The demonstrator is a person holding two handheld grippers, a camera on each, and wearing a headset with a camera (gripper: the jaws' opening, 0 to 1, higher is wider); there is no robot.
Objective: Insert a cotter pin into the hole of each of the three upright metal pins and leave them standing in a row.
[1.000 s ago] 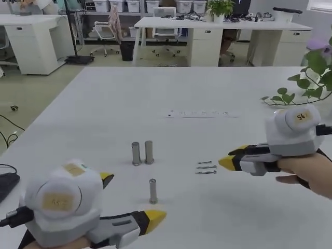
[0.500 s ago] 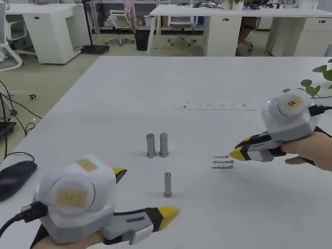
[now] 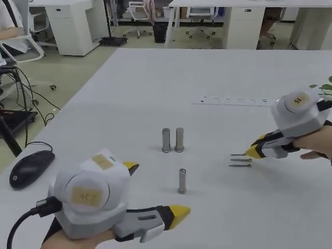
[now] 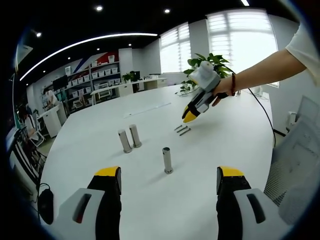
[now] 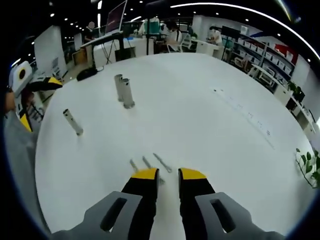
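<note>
1. Hovering low over the near side of the white table [image 3: 155, 78], the left gripper [image 3: 154, 189] is holding its yellow-tipped jaws wide apart with nothing between them. The single metal pin [image 3: 182, 181] is standing upright just past the tips, around 1 o'clock.
2. The right gripper [image 3: 255, 147] is reaching in from 3 o'clock. Its jaws are sitting only a slim gap apart and gripping nothing, with the tips right by the three cotter pins [image 3: 240, 160], which are lying flat side by side.
3. The pair of metal pins [image 3: 173, 140] is standing at 12 o'clock from the single one. They're close together, and I can't tell if they're touching.
4. Plenty of bare tabletop is stretching from the pins up to the power strip [image 3: 236, 100] at 1 o'clock. The table's left edge is running off toward 11 o'clock, with a black mouse [image 3: 31, 167] sitting near it at 9.
5. Beyond that, office desks [image 3: 78, 21] and chairs [image 3: 140, 10] are lining the back, and a plant [image 3: 327, 85] is poking in at 3 o'clock.
</note>
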